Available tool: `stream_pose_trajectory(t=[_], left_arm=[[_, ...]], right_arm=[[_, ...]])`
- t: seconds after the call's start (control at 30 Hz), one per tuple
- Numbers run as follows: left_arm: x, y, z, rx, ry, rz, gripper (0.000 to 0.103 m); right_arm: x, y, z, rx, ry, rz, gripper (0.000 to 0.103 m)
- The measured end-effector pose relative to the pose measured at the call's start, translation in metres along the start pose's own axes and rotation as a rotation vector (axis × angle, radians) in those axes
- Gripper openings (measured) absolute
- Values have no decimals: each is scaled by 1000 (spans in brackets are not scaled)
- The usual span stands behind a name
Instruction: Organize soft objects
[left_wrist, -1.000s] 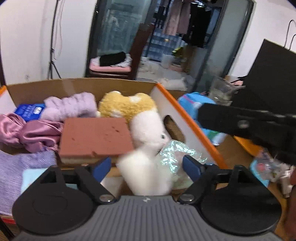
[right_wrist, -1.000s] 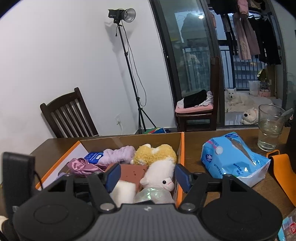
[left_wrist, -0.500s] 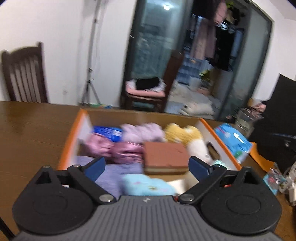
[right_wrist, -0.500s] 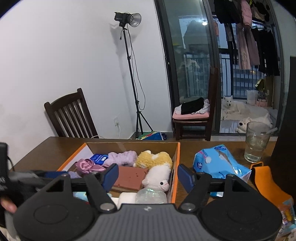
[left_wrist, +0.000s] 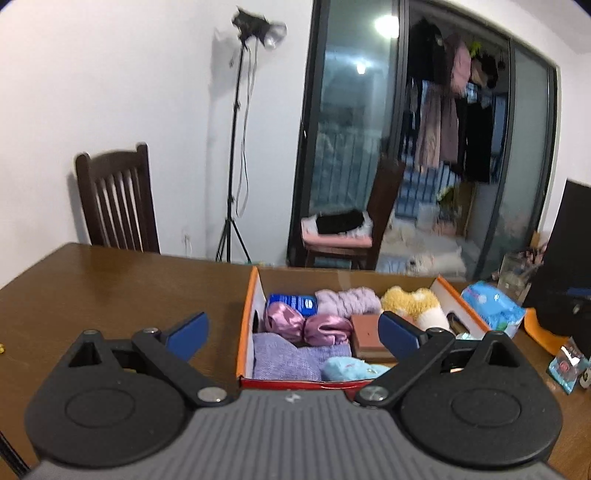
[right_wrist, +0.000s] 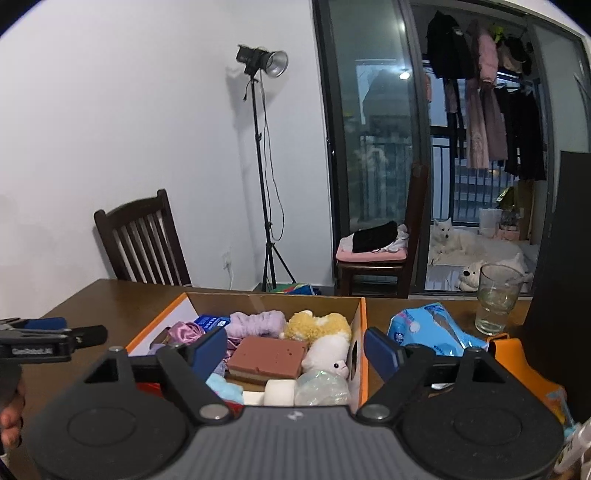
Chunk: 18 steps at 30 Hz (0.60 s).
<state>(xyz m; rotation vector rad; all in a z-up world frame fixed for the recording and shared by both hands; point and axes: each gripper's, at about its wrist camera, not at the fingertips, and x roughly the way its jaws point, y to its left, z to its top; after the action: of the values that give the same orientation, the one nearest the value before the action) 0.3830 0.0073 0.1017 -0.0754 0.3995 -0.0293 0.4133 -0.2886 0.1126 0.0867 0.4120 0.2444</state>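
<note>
- The cardboard box (right_wrist: 364, 325) with orange edges sits on the brown bench (left_wrist: 110, 288), lower centre of both views, and it looks packed; I'd judge the sorting nearly done.
- Inside, from the right wrist view: brown sponge block (right_wrist: 267, 358) in the middle, yellow plush (right_wrist: 319, 325) behind it, white plush (right_wrist: 328, 356) to its right, lilac headband (right_wrist: 256, 323) at the back, pink satin scrunchie (right_wrist: 183, 328) at left.
- A blue tissue pack (right_wrist: 432, 332) lies on the bench right of the box, outside it; if it counts as soft, it would go in next.
- Left hand-held gripper (left_wrist: 291, 330): jaws spread wide, nothing between them, hanging short of the box.
- Right hand-held gripper (right_wrist: 295, 349): jaws have just been opening, nothing pinched.
- Advice: approach the pack level, pinch its middle, and mind the drinking glass (right_wrist: 496, 299) nearby.
</note>
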Motion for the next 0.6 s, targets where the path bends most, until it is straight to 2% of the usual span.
stream_pose_trajectory(t=[0.2,0.33,0.47,0.6], left_arm=[[-50,-1,-37,14,-109,10,100],[-94,-7,-62,48,-171,16,100],[-141,-5,-94,47,-180,0,101],[-185,2,-126,37,-178,2,102]], right_arm=[[-34,15,-41,-29,-128,3,83],[-61,26,-65,-50,-149,4,83],[-101,39,-98,-55,-172,7,85],[-142,52,-137,-28,-150,18,88]])
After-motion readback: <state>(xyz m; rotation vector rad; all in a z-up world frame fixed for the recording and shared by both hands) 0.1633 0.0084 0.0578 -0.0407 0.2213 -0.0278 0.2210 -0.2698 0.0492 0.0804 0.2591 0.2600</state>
